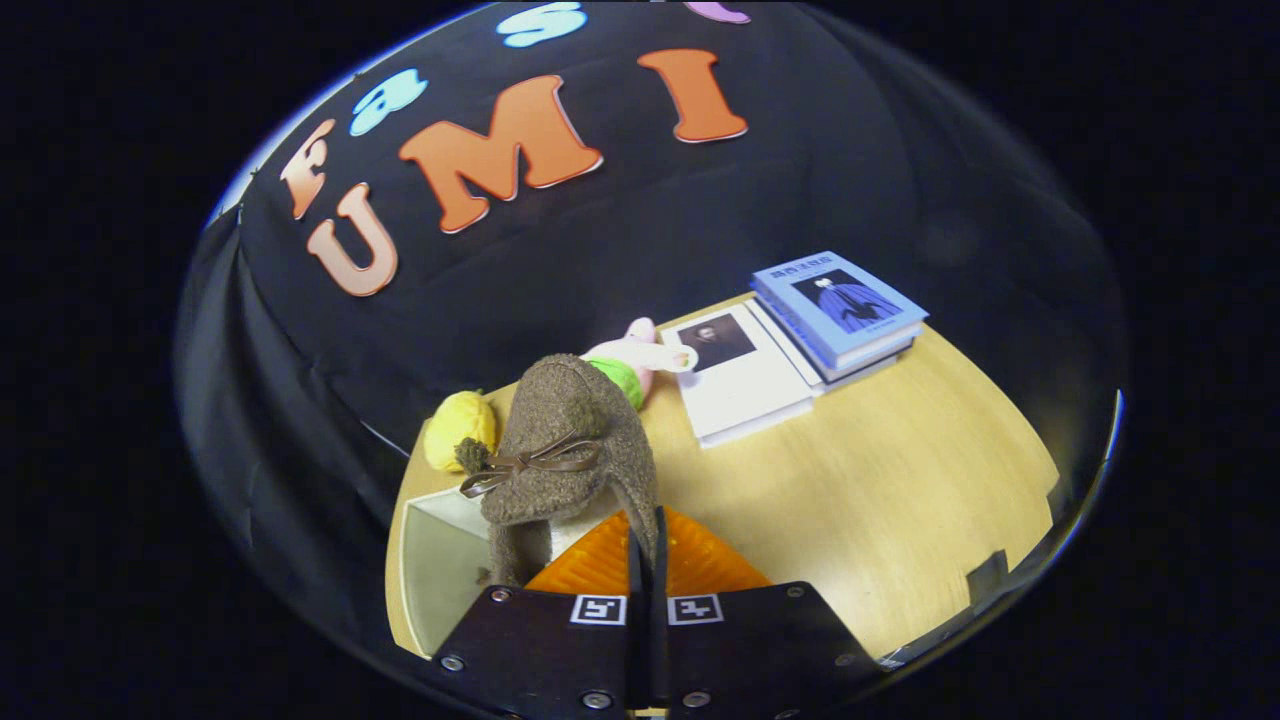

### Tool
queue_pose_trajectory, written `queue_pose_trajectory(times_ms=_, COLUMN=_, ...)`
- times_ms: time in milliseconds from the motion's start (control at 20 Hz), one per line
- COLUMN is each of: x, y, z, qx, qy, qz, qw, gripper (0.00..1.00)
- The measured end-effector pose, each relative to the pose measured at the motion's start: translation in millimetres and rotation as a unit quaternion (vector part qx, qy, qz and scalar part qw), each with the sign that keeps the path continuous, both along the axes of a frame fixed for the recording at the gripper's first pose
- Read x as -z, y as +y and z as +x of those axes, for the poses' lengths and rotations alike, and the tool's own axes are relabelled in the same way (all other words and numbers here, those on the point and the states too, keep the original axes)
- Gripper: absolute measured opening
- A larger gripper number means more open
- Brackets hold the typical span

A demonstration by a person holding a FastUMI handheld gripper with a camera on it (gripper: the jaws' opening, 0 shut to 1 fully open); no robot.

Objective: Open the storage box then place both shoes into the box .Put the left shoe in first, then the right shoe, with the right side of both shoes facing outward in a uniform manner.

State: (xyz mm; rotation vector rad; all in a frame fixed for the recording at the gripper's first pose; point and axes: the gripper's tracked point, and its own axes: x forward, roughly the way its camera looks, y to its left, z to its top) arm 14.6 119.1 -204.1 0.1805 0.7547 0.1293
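A brown felt shoe [565, 440] with a thin brown bow hangs from my gripper [645, 545], toe pointing away and up. Both orange fingers [590, 570] press together on the rim of the shoe's opening, so the gripper is shut on it. Just below and to the left of the shoe lies the storage box [440, 570], pale and open, with its white inner wall showing. The shoe hovers above the box's right part. I cannot tell whether another shoe lies inside; the held shoe hides much of the box.
The box stands on a light wooden table [880, 500]. Beyond the shoe sit a yellow plush toy [460, 428] and a pink and green plush [632, 362]. A white book [745, 375] and a stack of blue books [838, 312] lie at the table's far right.
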Motion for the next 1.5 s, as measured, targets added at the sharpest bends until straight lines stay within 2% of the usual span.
queue_pose_trajectory(times_ms=150, x=2.2, y=53.2, z=-8.6, qx=-0.034, qy=0.006, qz=0.009, qw=0.999, gripper=0.01)
queue_pose_trajectory(times_ms=350, x=24.7, y=91.7, z=-27.0, qx=-0.062, qy=0.029, qz=-0.004, qw=0.998, gripper=0.01)
queue_pose_trajectory(times_ms=650, x=65.3, y=102.5, z=-45.1, qx=-0.071, qy=0.061, qz=-0.044, qw=0.995, gripper=0.01)
queue_pose_trajectory(times_ms=950, x=78.0, y=97.3, z=-54.8, qx=-0.061, qy=0.078, qz=-0.060, qw=0.993, gripper=0.05)
queue_pose_trajectory(times_ms=1000, x=78.0, y=98.6, z=-56.4, qx=-0.057, qy=0.081, qz=-0.052, qw=0.994, gripper=0.08)
queue_pose_trajectory(times_ms=1100, x=64.4, y=105.8, z=-53.5, qx=-0.058, qy=0.070, qz=-0.026, qw=0.996, gripper=0.23)
queue_pose_trajectory(times_ms=1300, x=40.6, y=100.8, z=-46.4, qx=-0.059, qy=0.046, qz=-0.022, qw=0.997, gripper=0.68)
queue_pose_trajectory(times_ms=1350, x=35.1, y=98.2, z=-44.6, qx=-0.058, qy=0.042, qz=-0.020, qw=0.997, gripper=0.84)
queue_pose_trajectory(times_ms=1450, x=22.2, y=90.9, z=-36.4, qx=-0.054, qy=0.030, qz=-0.018, qw=0.998, gripper=0.99)
queue_pose_trajectory(times_ms=1500, x=12.2, y=86.8, z=-32.5, qx=-0.053, qy=0.020, qz=-0.019, qw=0.998, gripper=0.99)
